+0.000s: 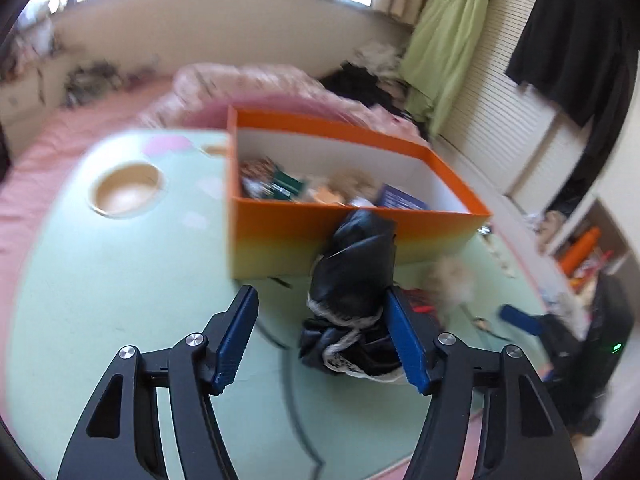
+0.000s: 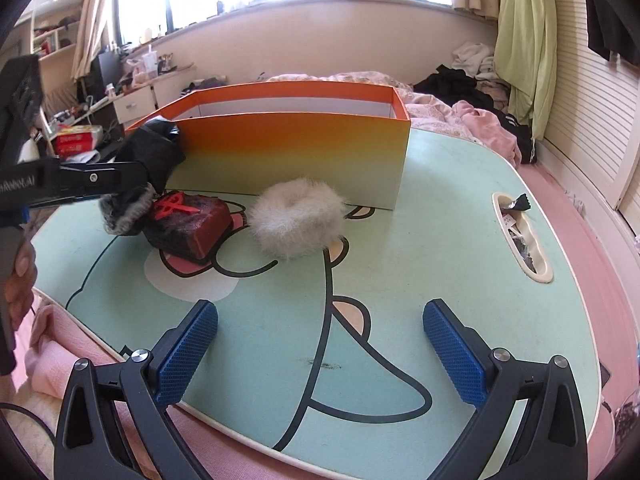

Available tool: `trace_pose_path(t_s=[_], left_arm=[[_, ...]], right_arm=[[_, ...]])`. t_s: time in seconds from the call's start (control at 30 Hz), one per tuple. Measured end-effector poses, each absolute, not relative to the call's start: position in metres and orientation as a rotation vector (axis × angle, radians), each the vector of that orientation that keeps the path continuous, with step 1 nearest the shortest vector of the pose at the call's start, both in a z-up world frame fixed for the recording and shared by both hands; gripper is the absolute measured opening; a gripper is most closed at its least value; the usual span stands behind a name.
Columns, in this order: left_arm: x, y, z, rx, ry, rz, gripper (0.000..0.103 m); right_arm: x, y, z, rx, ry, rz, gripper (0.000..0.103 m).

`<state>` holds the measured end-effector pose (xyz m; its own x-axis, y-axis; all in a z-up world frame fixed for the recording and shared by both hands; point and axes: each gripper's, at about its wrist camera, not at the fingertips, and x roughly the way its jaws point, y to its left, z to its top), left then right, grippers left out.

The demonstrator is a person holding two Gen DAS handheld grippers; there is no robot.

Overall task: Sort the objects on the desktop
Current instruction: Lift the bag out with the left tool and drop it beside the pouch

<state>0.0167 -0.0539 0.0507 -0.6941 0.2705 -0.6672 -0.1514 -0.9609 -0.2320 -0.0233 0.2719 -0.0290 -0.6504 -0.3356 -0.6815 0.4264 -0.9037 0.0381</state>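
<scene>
My left gripper (image 1: 322, 320) stands half open, its right pad touching the black fur-trimmed cloth bundle (image 1: 354, 280); my right gripper (image 2: 320, 354) is wide open, empty.

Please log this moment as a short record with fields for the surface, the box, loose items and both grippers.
surface: mint green table with cartoon print
box: orange box, open top, items inside
loose items: white fluffy ring; dark red block
left gripper: open, black bundle between the pads, one pad clear of it
right gripper: open, empty, over bare table
</scene>
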Motion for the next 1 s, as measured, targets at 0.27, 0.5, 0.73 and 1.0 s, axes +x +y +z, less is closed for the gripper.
trace_pose_path(t_s=[0.27,0.5,0.73,1.0], left_arm=[[0.069,-0.035,0.038,-1.111,0.141,2.77,0.09],[0.048,-0.024,-0.004,-1.099,0.17,2.741,0.103],[0.034,-0.026,-0.022,-1.084,0.163,2.745,0.103],[0.029,-0.026,-0.025,-1.082,0.163,2.745,0.103]], right_arm=[[-0.023,0.273,-0.029,1.004,0.175,-2.519,0.103],[-0.023,0.268,-0.028,1.003,0.179,-2.518,0.103],[-0.023,0.27,-0.028,1.003,0.179,-2.518,0.103],[-0.023,0.271,-0.027,1.002,0.179,-2.518,0.103]])
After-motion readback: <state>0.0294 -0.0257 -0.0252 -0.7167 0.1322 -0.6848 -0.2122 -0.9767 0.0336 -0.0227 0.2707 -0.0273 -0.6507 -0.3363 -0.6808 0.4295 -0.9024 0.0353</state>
